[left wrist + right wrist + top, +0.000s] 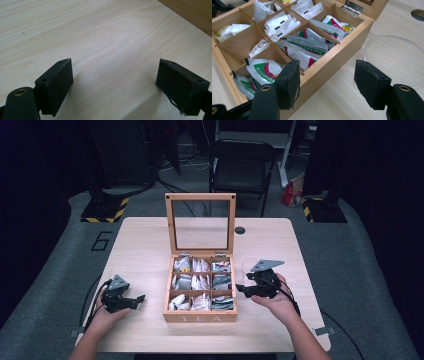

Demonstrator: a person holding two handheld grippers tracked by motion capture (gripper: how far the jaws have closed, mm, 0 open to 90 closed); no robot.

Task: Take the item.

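The high view looks forward and down from above the person's side onto the whole table (150,240), with the open tea box (200,317) in the middle and a chair (242,167) beyond. The left gripper view sits low and close over bare tabletop (100,37), the box's wooden side (195,12) at its top right corner. The right gripper view looks closely across the box's wall (337,62) into its compartments. All three views share the box and the table.

Black left gripper (131,301), black right gripper (243,289), grey three-cornered top plates, trailing black cables, brass-ringed screw holes
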